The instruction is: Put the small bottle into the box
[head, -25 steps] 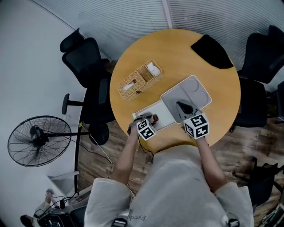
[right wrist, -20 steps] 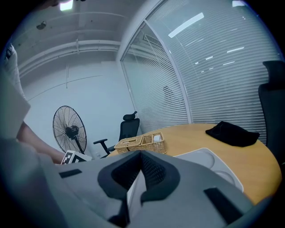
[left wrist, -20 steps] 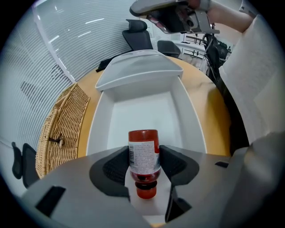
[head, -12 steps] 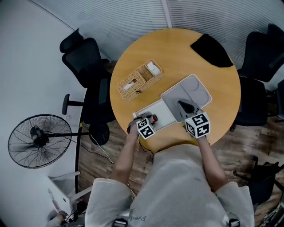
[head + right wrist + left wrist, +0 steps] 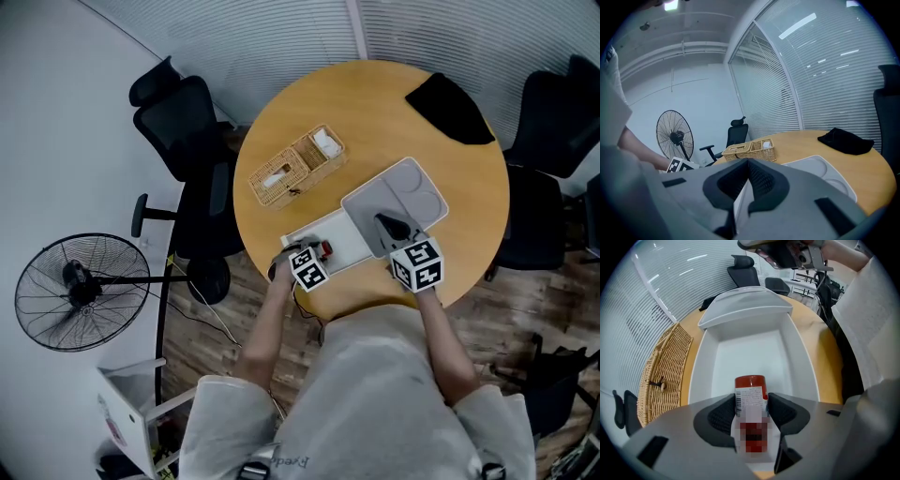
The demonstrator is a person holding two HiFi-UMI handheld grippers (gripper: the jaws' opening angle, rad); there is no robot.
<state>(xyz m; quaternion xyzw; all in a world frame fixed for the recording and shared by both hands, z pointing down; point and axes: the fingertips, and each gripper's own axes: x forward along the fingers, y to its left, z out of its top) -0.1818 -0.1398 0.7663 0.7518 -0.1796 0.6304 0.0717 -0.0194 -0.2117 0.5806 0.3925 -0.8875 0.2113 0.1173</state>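
Observation:
The small bottle, with a red cap and a white label, stands upright between the pads of my left gripper, which press on its sides. It is low inside the near end of the white box. From the head view the bottle shows as a red spot in the box, beside the left gripper. The grey lid lies swung open to the right. My right gripper is shut on the lid's near edge, and a thin white edge shows between its jaws.
A wicker basket with compartments sits on the round wooden table behind the box. A black cloth lies at the far right. Black office chairs and a floor fan stand around the table.

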